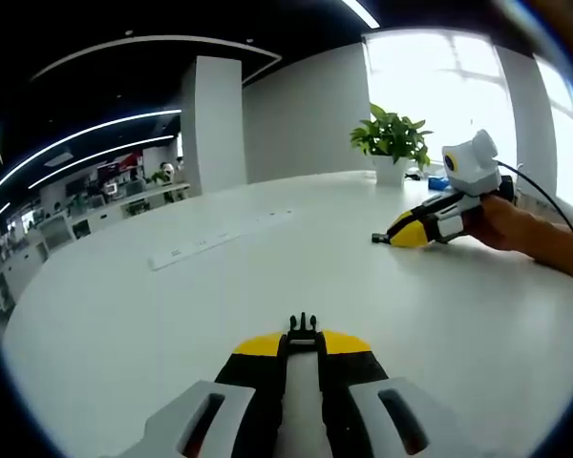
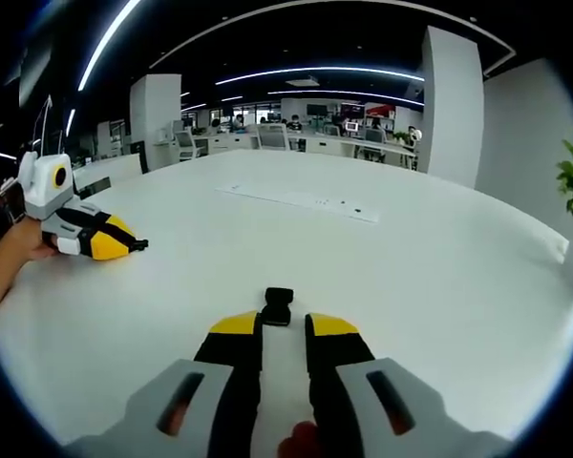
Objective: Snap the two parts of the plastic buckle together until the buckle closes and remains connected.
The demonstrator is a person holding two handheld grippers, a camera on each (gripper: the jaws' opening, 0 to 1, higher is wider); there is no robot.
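**Two buckle halves held well apart, alignment is the risk**

Left gripper view: at lower centre, the yellow-tipped black left tongs (image 1: pixel 303 345) pinch the small black pronged plastic buckle half (image 1: pixel 303 328) over the smooth, matte white worktop (image 1: pixel 172 315). The prongs look thin; a tilted approach could jam or splay them.

Right gripper view: at lower centre, the right tongs (image 2: pixel 282 322) clench the boxy black socket half (image 2: pixel 278 305). Hard, slick plastic may twist in the grip when the halves are pressed together.
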